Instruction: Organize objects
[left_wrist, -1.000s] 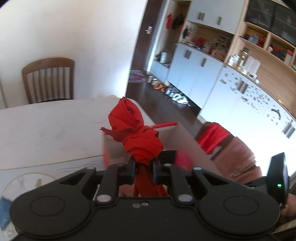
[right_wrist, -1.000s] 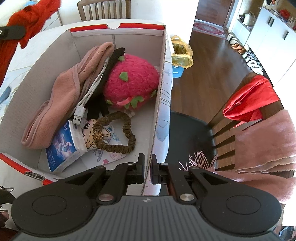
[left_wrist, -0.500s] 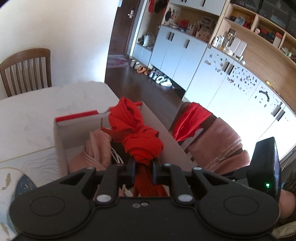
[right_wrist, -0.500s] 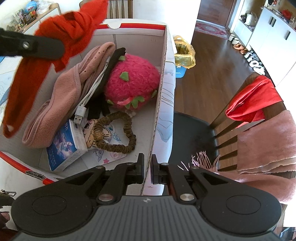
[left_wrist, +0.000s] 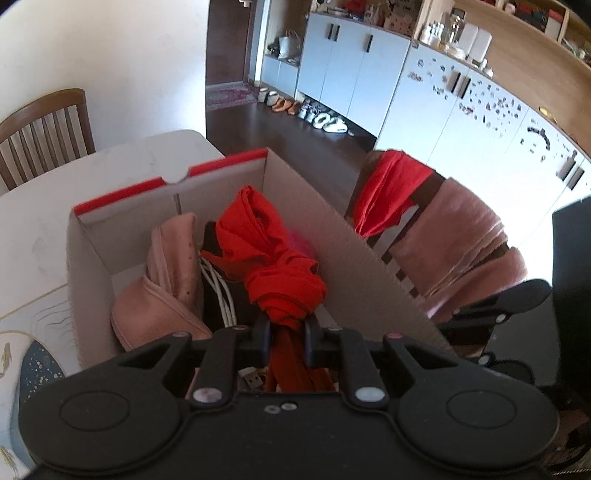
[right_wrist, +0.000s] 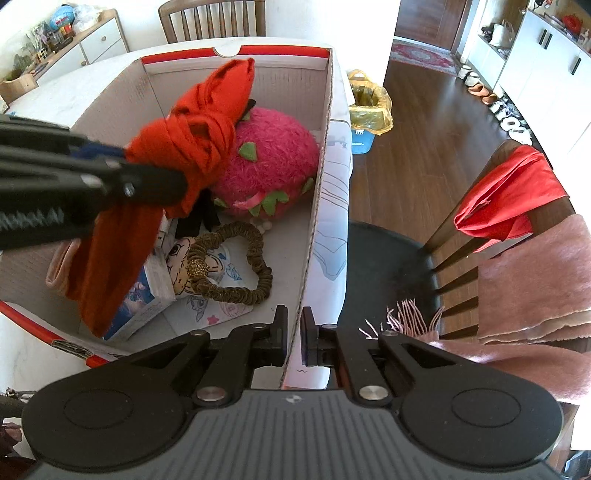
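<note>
The left gripper (left_wrist: 287, 341) pinches the red cloth (right_wrist: 192, 144) over the box (right_wrist: 325, 155); its tail at 7 o'clock could drape over the rim. The right gripper (right_wrist: 293, 338) pinches the box wall

A knotted red cloth (left_wrist: 275, 266) hangs mid-frame above the open white cardboard box with red-trimmed rim (right_wrist: 325, 122), its loose tail (right_wrist: 110, 254) drooping lower left over a pink folded fabric (left_wrist: 162, 288), fuzzy pink strawberry plush (right_wrist: 273, 166) and olive scrunchie (right_wrist: 236, 266).
</note>
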